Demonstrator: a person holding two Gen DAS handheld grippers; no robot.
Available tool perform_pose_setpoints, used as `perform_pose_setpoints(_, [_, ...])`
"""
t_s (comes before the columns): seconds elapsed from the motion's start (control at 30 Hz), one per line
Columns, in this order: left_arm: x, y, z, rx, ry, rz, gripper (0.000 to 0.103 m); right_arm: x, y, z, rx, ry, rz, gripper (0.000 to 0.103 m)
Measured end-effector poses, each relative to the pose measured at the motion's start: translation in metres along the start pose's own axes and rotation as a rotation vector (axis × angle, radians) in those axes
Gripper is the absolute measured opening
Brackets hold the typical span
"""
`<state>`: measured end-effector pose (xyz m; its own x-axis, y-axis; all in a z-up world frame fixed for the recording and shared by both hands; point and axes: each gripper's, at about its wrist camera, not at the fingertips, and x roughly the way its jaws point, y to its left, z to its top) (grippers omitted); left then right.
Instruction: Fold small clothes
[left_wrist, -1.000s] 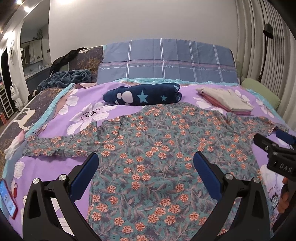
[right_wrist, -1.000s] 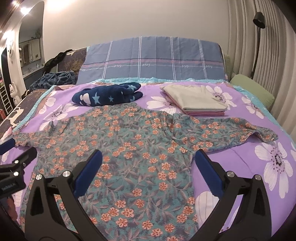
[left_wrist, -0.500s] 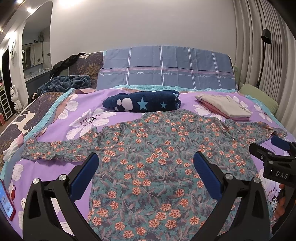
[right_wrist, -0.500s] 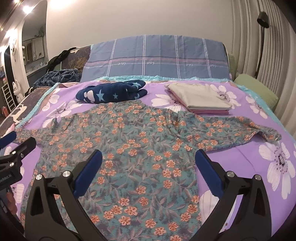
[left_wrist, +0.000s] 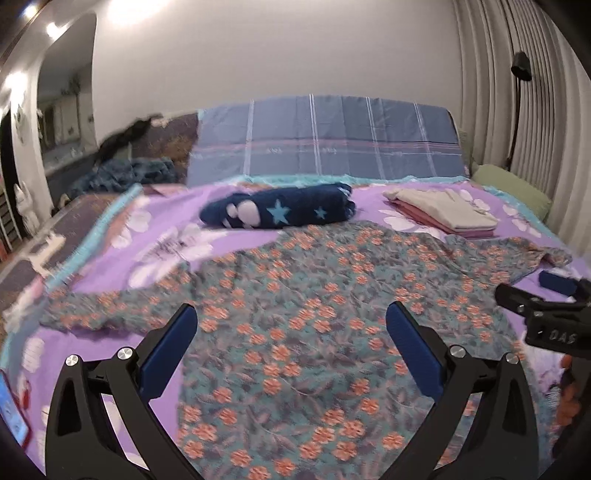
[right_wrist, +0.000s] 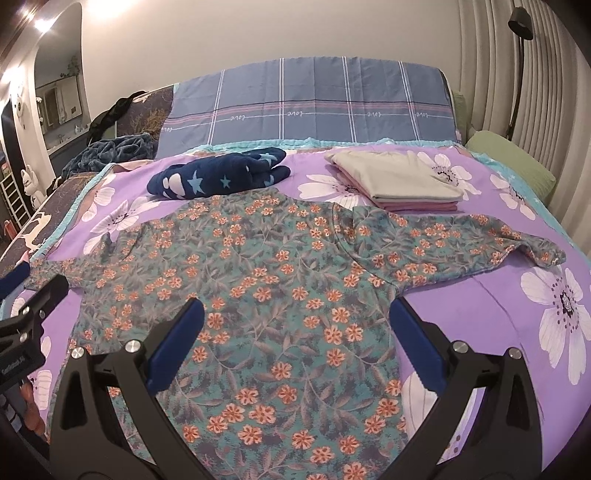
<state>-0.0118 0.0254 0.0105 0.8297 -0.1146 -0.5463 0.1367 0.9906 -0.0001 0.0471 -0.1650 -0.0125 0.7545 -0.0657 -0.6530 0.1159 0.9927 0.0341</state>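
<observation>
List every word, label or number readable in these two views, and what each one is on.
"love", repeated along the pink stripe of the blue plaid pillow, reads upside down.
"DAS", in mirrored-looking raised letters on the right gripper body, seen from the left wrist view.
White lettering on the left gripper body in the right wrist view: too small to read.
The phone screen: unreadable.

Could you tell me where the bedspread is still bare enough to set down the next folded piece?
Bare bedspread lies below the floral top's right sleeve, and left of the navy star bundle. The headboard side is crowded by that bundle and the folded stack.
</observation>
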Motion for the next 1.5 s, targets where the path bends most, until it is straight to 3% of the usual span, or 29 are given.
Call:
perform_pose_setpoints(0.07, [0.002, 0.005, 0.0, -0.041, 0.024, -0.021, 0.102, 0.001, 0.001, 0.0, -0.001, 0.002, 0.001, 0.101])
perform_pose_setpoints(0.17, [0.002, 0.008, 0.0, -0.056, 0.026, 0.019, 0.102, 0.001, 0.002, 0.0, -0.008, -0.001, -0.002, 0.101])
perform_pose_setpoints(0.37, [0.004, 0.013, 0.001, -0.089, 0.04, 0.027, 0.102, 0.003, 0.002, -0.001, 0.001, 0.007, -0.005, 0.101])
perform_pose_setpoints(0.7, [0.016, 0.035, -0.009, -0.146, 0.083, -0.03, 0.1, 0.004, 0.002, -0.001, -0.004, 0.008, -0.009, 0.101])
perform_pose_setpoints(1.33, [0.022, 0.098, -0.015, -0.257, 0.084, -0.031, 0.069, 0.02, 0.021, -0.003, -0.048, 0.057, -0.009, 0.101])
perform_pose_setpoints(1.4, [0.027, 0.115, -0.018, -0.301, 0.092, -0.047, 0.062, 0.022, 0.022, -0.003, -0.052, 0.06, -0.014, 0.101])
perform_pose_setpoints(1.5, [0.039, 0.168, -0.03, -0.424, 0.11, -0.004, 0.052, 0.024, 0.023, -0.004, -0.062, 0.064, -0.018, 0.101])
